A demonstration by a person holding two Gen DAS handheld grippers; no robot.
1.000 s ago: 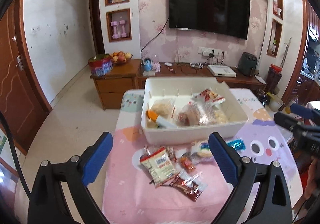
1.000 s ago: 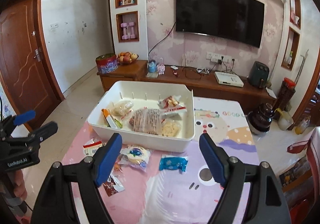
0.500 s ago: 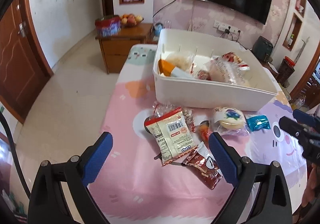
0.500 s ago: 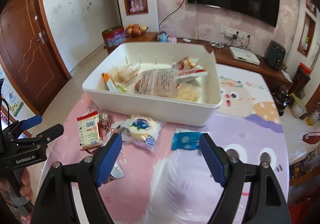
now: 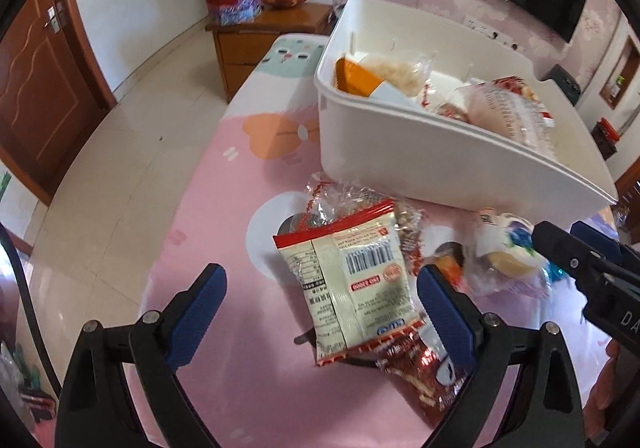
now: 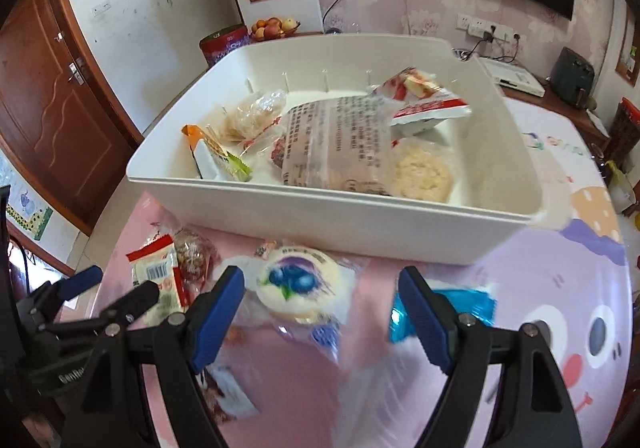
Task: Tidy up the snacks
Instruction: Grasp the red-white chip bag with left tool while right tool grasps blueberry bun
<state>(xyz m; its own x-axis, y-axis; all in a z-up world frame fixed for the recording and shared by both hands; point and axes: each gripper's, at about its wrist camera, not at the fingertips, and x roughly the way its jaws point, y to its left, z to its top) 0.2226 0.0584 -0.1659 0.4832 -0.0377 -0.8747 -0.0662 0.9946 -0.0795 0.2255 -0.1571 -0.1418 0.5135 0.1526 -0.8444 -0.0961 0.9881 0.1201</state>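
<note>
Your left gripper and right gripper gape, holding nothing. The cream, red-edged packet lies barcode-up; the blue packet blurs behind a finger.

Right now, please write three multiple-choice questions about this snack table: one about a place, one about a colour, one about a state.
1. Where does the blueberry cake pack lie?
A. inside the white bin
B. on the table before the bin
C. on the floor

2. What colour is the small wrapper beside the right gripper?
A. blue
B. yellow
C. black

3. How is the left gripper?
A. shut on a packet
B. open, holding nothing
C. inside the bin

Answers: 1 B, it lies on the pink cloth outside the white bin. 2 A, shiny blue foil. 3 B, its fingers stand wide apart above the white packet with red edges.
</note>
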